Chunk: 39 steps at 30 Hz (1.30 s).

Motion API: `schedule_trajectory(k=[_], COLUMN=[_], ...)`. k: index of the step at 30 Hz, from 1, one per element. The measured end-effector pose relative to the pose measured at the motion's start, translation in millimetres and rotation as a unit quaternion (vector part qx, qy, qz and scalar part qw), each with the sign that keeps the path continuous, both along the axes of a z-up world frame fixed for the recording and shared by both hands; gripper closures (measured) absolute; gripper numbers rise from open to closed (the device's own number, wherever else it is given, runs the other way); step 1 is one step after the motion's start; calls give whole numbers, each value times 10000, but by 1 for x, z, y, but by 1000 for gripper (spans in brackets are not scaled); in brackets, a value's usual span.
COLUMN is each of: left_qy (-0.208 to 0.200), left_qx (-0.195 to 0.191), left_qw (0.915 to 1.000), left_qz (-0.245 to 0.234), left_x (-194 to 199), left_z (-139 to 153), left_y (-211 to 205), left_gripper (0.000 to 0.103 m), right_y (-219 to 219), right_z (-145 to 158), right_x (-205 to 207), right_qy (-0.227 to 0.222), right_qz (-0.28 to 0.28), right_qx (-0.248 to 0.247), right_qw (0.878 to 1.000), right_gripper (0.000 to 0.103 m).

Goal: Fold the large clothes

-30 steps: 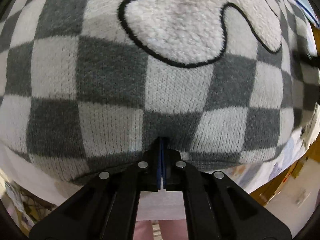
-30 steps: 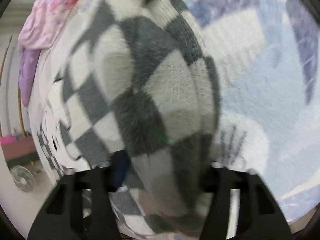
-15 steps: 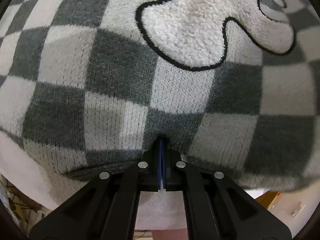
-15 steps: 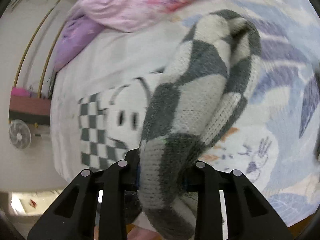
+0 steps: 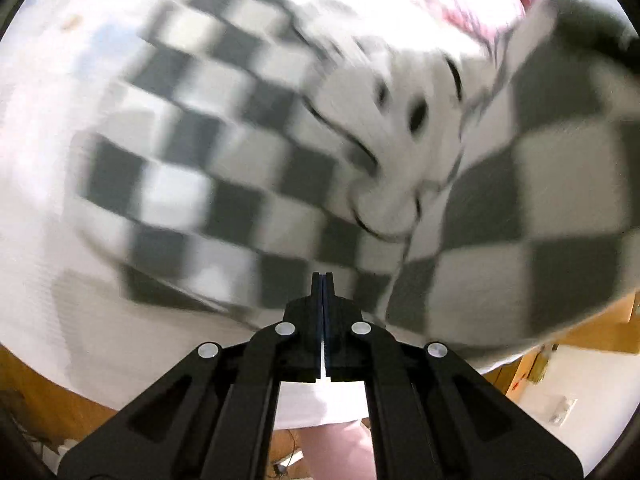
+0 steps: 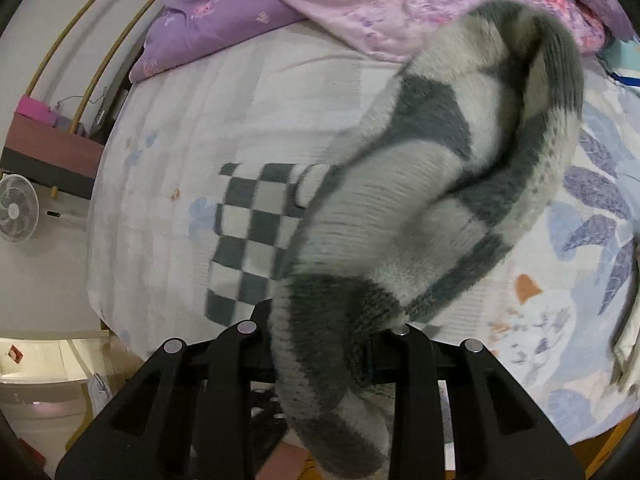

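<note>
Bare bedsheet [image 6: 168, 184] left of sweater [image 6: 256, 232]; quilts [image 6: 360, 4] beyond.

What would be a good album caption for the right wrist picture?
Right claw clamps a thick fold of checkered sweater, lifting it above the bed.

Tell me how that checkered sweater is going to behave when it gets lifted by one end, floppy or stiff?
Probably very floppy: the checkered sweater bunches and droops from the right gripper rather than holding shape. The thick, fuzzy knit suggests it is bulky, fairly heavy, and unlikely to slip. Part of it lies on the bed, so it may drag.
</note>
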<state>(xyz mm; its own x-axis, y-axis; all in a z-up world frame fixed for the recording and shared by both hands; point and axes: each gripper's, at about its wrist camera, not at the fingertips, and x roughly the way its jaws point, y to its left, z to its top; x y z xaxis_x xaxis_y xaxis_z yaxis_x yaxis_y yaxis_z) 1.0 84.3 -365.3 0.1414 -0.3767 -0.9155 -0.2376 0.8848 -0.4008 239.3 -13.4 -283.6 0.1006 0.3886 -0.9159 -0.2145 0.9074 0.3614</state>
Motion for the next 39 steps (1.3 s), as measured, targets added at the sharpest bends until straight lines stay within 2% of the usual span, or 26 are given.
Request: schedule_trajectory(k=[3, 5, 8, 11, 13, 15, 16, 18, 19, 20, 22, 24, 26, 29, 30, 32, 34, 36, 37, 38, 39], left_qy=[-131, -311, -285, -204, -167, -14, 30, -26, -62, -81, -162, -173, -139, -19, 120, 323, 572, 693, 731, 788, 818], left_qx=[335, 808, 959, 1255, 1317, 1181, 1135, 1041, 980, 947, 871, 549, 282, 28, -193, -468, -326, -173, -161, -93, -57], left_qw=[9992, 9958, 9940, 9908, 9899, 9916, 9922, 9935, 9941, 9944, 9953, 9976, 9987, 9989, 9982, 9963, 9954, 9952, 9951, 9950, 9952], left_qz=[201, 284, 451, 473, 491, 527, 508, 468, 470, 456, 394, 376, 410, 476, 555, 641, 696, 668, 641, 608, 542], left_x=[7, 13, 27, 36, 38, 38, 42, 50, 51, 50, 53, 55, 58, 63, 65, 65, 65, 66, 67, 68, 68], left_z=[15, 26, 28, 22, 16, 10, 7, 6, 10, 17, 22, 23, 21, 9, 2, -8, -22, -30, -31, -30, -28], left_y=[52, 95, 143, 172, 186, 199, 200, 196, 194, 191, 182, 173, 164, 149, 143, 136, 125, 116, 112, 109, 105], left_gripper=[101, 101, 101, 101, 101, 101, 101, 99, 88, 74, 64, 62, 47, 41, 41, 41, 41, 49, 72, 89, 88], right_y=[49, 78, 131, 165, 182, 195, 195, 187, 179, 173, 158, 134, 117, 90, 79, 63, 53, 40, 35, 31, 27], right_z=[-12, -24, -60, -111, -132, -143, -143, -134, -122, -111, -88, -70, -62, -58, -58, -62, -66, -69, -71, -72, -73], right_x=[-2, -2, -1, 2, -1, -6, -6, -7, -8, -8, -11, -15, -18, -27, -29, -30, -35, -37, -39, -40, -41], right_qy=[109, 270, 433, 866, 1026, 1175, 1294, 1661, 1737, 1622, 1256, 1043, 962, 859, 878, 974, 1083, 1189, 1243, 1286, 1319], right_qz=[315, 430, 639, 247, 146, 268, 273, 111, -12, -18, -24, -205, -341, -495, -598, -822, -1043, -1298, -1399, -1469, -1515], right_qx=[24, 154, 41, -22, -34, 61, 188, 709, 989, 984, 822, 694, 500, 262, 261, 361, 397, 416, 479, 502, 491], right_qw=[9994, 9986, 9970, 9959, 9946, 9927, 9910, 9835, 9798, 9818, 9887, 9919, 9935, 9947, 9940, 9912, 9878, 9835, 9812, 9795, 9784], right_gripper=[76, 76, 76, 76, 72, 62, 56, 31, 28, 27, 27, 25, 23, 23, 23, 23, 23, 23, 23, 23, 23])
